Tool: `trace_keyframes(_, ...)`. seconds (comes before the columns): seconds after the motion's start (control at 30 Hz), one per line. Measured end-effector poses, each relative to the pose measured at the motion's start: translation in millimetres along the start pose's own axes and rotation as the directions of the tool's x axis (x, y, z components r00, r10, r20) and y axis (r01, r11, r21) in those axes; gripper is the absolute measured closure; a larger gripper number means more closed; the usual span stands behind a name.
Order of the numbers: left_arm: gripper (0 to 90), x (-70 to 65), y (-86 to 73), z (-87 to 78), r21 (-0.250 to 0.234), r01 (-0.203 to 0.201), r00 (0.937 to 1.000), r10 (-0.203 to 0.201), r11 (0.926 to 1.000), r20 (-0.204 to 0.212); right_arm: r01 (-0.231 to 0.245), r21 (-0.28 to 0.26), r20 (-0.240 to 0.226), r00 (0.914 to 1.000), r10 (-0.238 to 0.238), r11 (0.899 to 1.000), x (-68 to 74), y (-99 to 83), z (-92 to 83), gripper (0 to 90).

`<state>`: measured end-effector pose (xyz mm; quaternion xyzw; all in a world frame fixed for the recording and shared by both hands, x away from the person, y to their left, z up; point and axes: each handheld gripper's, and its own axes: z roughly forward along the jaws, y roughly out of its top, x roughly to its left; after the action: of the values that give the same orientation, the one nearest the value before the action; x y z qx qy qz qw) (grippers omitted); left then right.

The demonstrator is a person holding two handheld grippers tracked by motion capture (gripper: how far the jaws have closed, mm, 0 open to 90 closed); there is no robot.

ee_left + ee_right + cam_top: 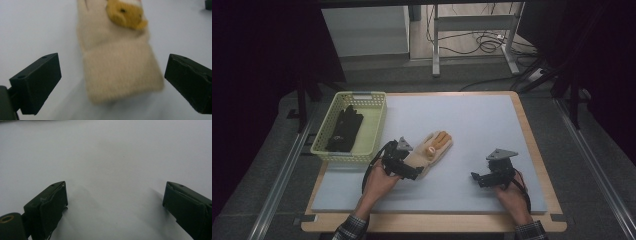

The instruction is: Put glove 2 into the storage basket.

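On the pale grey counter (pixel 472 125), the cream glove (pixel 120 70) lay just ahead of the left hand-held gripper (pixel 112 82), cuff between its wide-spread jaws, untouched, while the right hand-held gripper (pixel 115 205) gaped wide over bare surface, well apart.

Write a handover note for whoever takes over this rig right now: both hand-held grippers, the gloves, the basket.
Left hand-held gripper: open, jaws on either side of the beige glove's cuff, not yet closed.
Right hand-held gripper: open, holding nothing, over bare mat.
Black glove already lies in the yellow basket at the table's left.
Likely left: grip the beige glove and move it into the basket.
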<state>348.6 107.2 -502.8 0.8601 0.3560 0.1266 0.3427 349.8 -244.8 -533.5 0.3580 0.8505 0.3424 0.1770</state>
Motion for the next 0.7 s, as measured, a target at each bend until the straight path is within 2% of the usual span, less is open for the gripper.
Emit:
trace_keyframes(0.03, 1.2, 1.1, 10.4, 4.7, 0.006, -0.013, 0.9999, 0.013, 0.9999, -0.009, 0.0, 0.0, 0.0, 1.0, 0.0, 1.0, 0.0, 0.0, 0.0, 5.5)
trace_keyframes(0.1, 1.1, 2.5, 18.9, 9.7, 0.013, -0.02, 0.9998, 0.02, 0.9997, -0.008, 0.002, 0.001, -0.001, 1.0, -0.002, 1.0, -0.2, 0.0, -0.1, 5.5)
trace_keyframes(0.33, 0.3, 1.4, 40.8, 35.9, 0.059, -0.036, 0.9993, 0.035, 0.9977, 0.01, -0.001, 0.001, -0.001, 1.0, 0.001, 1.0, 0.0, 0.0, -0.1, 5.5)
trace_keyframes(0.53, 0.0, 0.5, 50.9, 63.8, 0.122, -0.024, 0.9996, 0.021, 0.9922, 0.021, -0.001, 0.001, 0.0, 1.0, 0.001, 1.0, 0.0, 0.0, -0.1, 5.5)
trace_keyframes(0.63, 0.0, -1.5, 51.5, 80.7, 0.185, -0.023, 0.9997, 0.022, 0.9826, 0.005, -0.001, 0.001, -0.001, 1.0, 0.001, 1.0, 0.0, 0.0, -0.1, 5.5)
trace_keyframes(0.7, 0.0, 1.4, 51.2, 83.0, 0.187, -0.004, 0.9997, -0.001, 0.9824, 0.024, -0.001, 0.0, 0.0, 1.0, 0.001, 1.0, 0.0, -0.1, -0.1, 5.5)
